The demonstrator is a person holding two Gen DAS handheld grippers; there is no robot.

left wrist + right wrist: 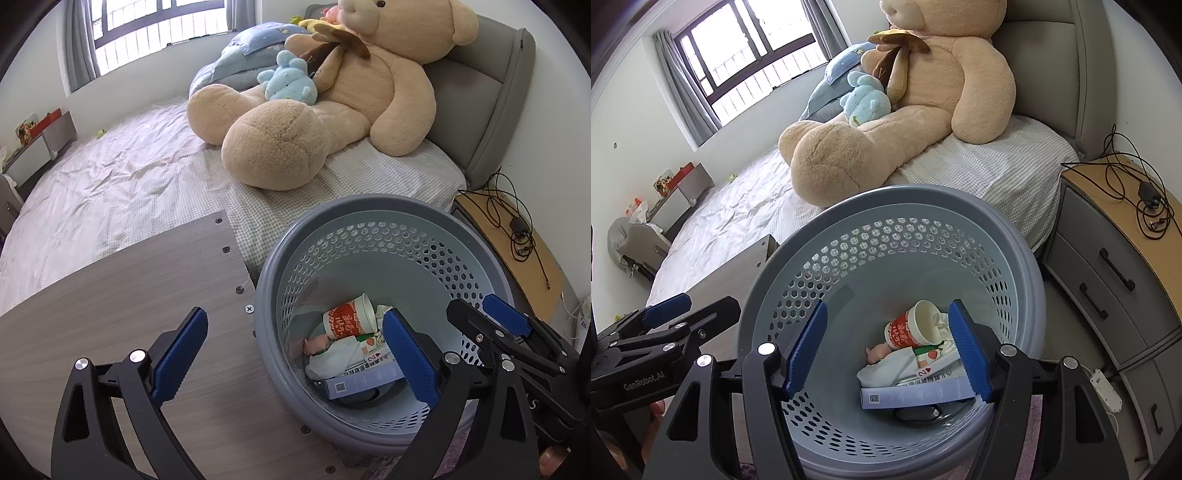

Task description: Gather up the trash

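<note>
I hold my left tongs [295, 354] spread wide, nothing between the blue pads. One finger hangs over the wood table [122, 295], the other over the basket [369, 210], so the gap straddles the basket's near rim and the table's screwed edge.

My right tongs [888, 343] are parted too, empty, both fingers inside the ring of the rim and aimed down into the basket. There is free air on either side of them before the perforated wall.

The trash lies at the bottom: a red-and-white cup [916, 328] on its side, mouth toward the right finger, a pale blue box [916, 397] flat along the near side, white wrappers [886, 365] between them, and something pink [877, 352] by the cup's base, too small to tell what.

The basket stands tight between table edge and bed [110, 177], and a drawer unit [1115, 273] sits just beside it on the right. A bear [351, 85] sits on the bed behind the far rim.
</note>
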